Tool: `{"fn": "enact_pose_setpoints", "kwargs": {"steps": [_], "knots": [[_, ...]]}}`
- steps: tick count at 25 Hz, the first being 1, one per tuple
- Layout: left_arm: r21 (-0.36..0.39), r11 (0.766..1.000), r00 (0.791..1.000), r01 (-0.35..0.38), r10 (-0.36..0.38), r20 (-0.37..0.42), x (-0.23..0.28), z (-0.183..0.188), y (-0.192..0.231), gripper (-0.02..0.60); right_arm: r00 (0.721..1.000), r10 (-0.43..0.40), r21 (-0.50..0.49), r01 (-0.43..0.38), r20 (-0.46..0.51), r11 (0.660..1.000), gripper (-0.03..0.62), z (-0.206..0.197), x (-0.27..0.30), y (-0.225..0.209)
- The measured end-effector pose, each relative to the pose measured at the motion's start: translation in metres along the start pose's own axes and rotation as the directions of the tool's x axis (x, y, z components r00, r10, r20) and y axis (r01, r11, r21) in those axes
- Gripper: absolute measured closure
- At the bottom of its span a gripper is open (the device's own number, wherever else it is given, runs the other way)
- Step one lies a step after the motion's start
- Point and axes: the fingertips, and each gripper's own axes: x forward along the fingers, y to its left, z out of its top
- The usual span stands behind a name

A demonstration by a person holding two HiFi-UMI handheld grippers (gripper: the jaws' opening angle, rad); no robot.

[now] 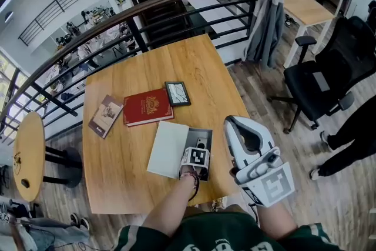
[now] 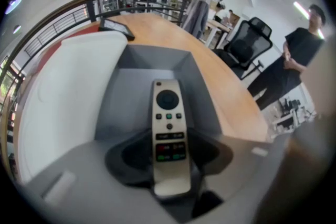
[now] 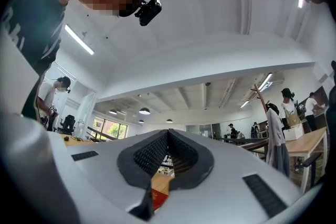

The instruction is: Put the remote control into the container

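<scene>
Saw smooth grained wood on table (image 1: 117, 150); matt grey walls on container (image 2: 152, 60); satin silver casing on remote control (image 2: 169, 128) (plastic or metal, couldn't tell); ribbed black pads (image 3: 149, 155), smooth white plastic on right gripper (image 3: 168, 135).

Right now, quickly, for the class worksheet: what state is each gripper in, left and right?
Left gripper: jaws closed on the slim silver remote control.
Right gripper: jaws closed, holding nothing.

Head view: taken high above, aimed steeply down at wooden table (image 1: 117, 173). Left gripper view: held close, low, aimed over remote control (image 2: 169, 134) into grey container (image 2: 152, 63), shared with head view. Right gripper view: tilted up at ceiling (image 3: 173, 34).
</scene>
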Motion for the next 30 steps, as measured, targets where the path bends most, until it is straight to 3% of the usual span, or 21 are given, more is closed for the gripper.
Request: {"fn": "enact_pose_setpoints", "kwargs": {"steps": [9, 20, 27, 30], "knots": [[-0.105, 0.994, 0.997, 0.021, -0.014, 0.070, -0.005, 0.003, 0.004, 0.364, 0.998, 0.049, -0.003, -0.049, 0.042, 0.999, 0.577, 0.010, -0.008, 0.000], [-0.100, 0.994, 0.983, 0.039, -0.020, 0.185, -0.044, 0.020, 0.004, 0.364, 0.996, 0.083, 0.013, -0.083, 0.039, 0.996, 0.577, 0.008, -0.007, 0.012], [-0.062, 0.996, 0.941, 0.071, -0.046, 0.336, -0.101, 0.039, 0.005, 0.364, 0.990, 0.130, 0.016, -0.131, 0.046, 0.991, 0.577, 0.011, 0.006, 0.031], [-0.038, 0.996, 0.911, 0.079, -0.056, 0.409, -0.131, 0.050, 0.005, 0.364, 0.987, 0.156, 0.031, -0.157, 0.048, 0.987, 0.577, 0.010, 0.013, 0.040]]}}
